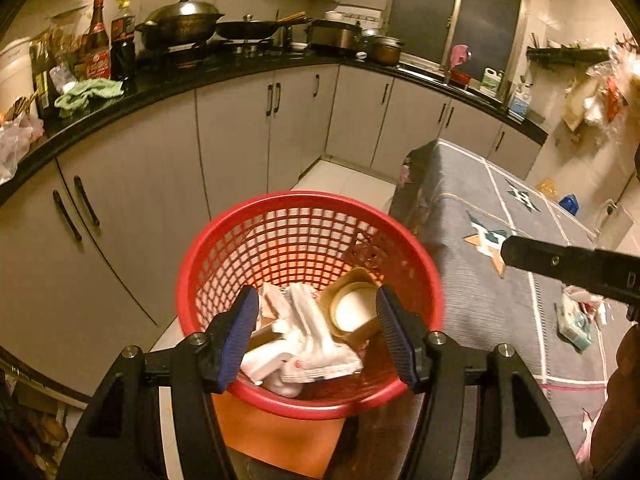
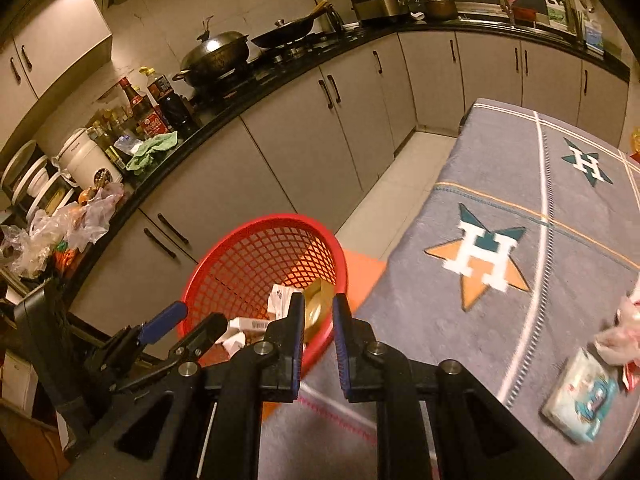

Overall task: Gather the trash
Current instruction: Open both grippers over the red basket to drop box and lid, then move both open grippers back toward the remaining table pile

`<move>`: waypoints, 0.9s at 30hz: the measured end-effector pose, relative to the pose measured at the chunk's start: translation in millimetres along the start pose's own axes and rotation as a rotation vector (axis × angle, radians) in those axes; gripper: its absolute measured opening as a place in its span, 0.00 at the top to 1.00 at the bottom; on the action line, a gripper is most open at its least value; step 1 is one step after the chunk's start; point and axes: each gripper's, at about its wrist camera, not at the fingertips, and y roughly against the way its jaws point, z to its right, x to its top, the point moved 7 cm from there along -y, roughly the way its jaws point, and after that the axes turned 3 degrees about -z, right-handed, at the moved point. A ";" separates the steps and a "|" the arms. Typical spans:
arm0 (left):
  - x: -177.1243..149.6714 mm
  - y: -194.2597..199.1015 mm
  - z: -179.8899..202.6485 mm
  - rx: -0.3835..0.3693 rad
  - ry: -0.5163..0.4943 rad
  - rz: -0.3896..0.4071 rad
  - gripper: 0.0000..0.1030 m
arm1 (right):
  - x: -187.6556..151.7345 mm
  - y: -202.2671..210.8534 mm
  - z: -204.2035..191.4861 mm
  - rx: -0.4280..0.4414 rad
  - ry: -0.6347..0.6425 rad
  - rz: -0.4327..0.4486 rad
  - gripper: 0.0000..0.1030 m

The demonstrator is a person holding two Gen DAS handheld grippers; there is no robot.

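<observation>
Left hand-held gripper hangs open and empty over the red basket, right hand-held gripper is nearly closed on nothing, so I'd open it wide before reaching for the tissue pack on the counter.

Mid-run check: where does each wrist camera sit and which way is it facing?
Left wrist: on the left hand-held gripper, aimed down into the red basket of trash; own open fingers and the right hand-held gripper show.
Right wrist: on the right hand-held gripper, over the edge of the grey cloth; narrow-gapped fingers and the left hand-held gripper show.
Shared: basket, cloth, tissue pack.
</observation>
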 end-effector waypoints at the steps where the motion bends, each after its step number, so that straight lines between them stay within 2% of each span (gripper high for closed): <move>1: -0.1 2.4 4.1 -0.004 -0.003 0.002 0.42 | -2.8 5.0 2.4 -0.003 -0.003 0.004 0.85; 11: -3.1 25.5 54.4 -0.029 -0.057 0.015 0.38 | -26.1 48.8 38.8 -0.016 -0.055 0.036 0.84; 27: -21.3 39.7 177.1 -0.091 -0.234 -0.002 0.33 | -60.2 129.4 155.3 -0.076 -0.251 0.140 0.82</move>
